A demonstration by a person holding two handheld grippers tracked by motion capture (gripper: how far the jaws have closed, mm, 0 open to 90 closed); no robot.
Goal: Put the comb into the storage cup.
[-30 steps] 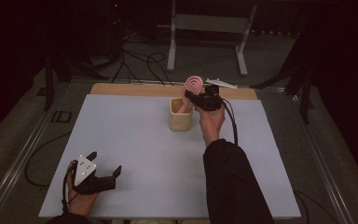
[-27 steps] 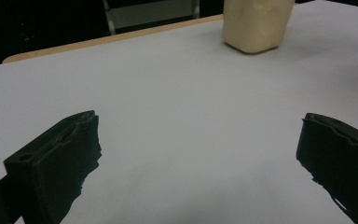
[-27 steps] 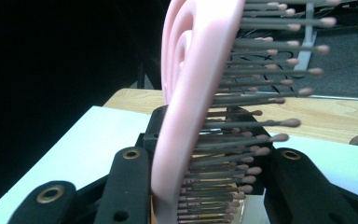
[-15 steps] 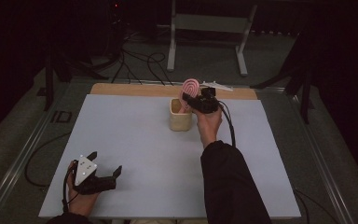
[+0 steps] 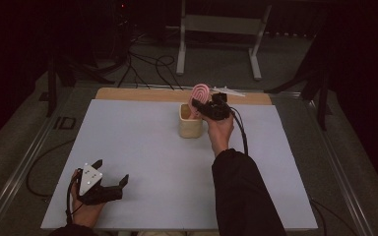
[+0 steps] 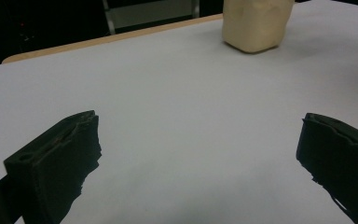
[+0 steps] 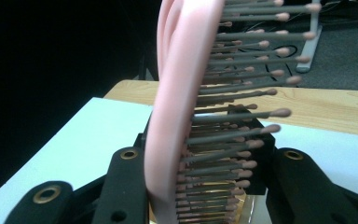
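Note:
A pink hairbrush [image 5: 199, 92] stands upright over a beige cup [image 5: 190, 125] at the far middle of the white table [image 5: 142, 147], its lower end down at the cup's mouth. My right gripper [image 5: 207, 109] is shut on the brush just right of the cup. In the right gripper view the brush [image 7: 182, 93] rises between the jaws of that gripper [image 7: 205, 172], bristles pointing right. My left gripper [image 5: 112, 170] rests open on the table near the front left corner. Its jaws [image 6: 198, 140] stand wide apart with nothing between them, and the cup [image 6: 256, 23] is far ahead.
A wooden strip [image 5: 138, 94] runs along the table's far edge, with a small white object [image 5: 229, 91] on it behind the brush. A metal stand [image 5: 216, 24] and cables [image 5: 147, 64] lie on the floor beyond.
My right gripper has carried the hairbrush a little to the left and down, over the cup. The left gripper has not moved.

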